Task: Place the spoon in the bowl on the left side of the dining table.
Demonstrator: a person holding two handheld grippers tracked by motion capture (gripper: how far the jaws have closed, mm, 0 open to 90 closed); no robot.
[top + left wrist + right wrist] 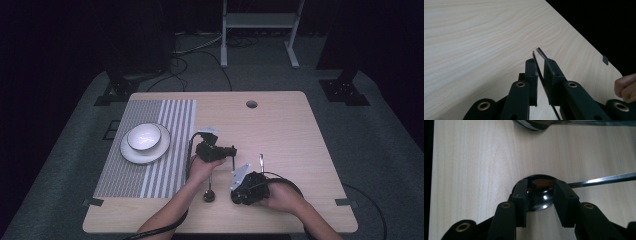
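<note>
**A:** What are you doing right now?

**B:** Passing a spoon point(539, 73) between my two tools, I'd say. My left gripper point(539, 61) is pinched narrow on the thin handle. The handle stands edge-on between the jaws, and a little of it pokes out past the tips.

**A:** And the other hand?

**B:** My right gripper point(540, 183) is on the same spoon, at its round end. That end lies on the table point(474, 157) between the jaws, and the handle runs off to the right of them. The jaws are fairly narrow, one on each side of it, but I can't tell whether they actually press on it.

**A:** Anything close by to mind?

**B:** A second spoon point(534, 125) lies just ahead of my right jaw tips, with its handle running the same way.

**A:** What does the next move need?

**B:** The right jaws have to spread clear of the round end before the left lifts. Otherwise the spoon twists in that thin grip. I'd then raise it without nudging the second spoon.
</note>
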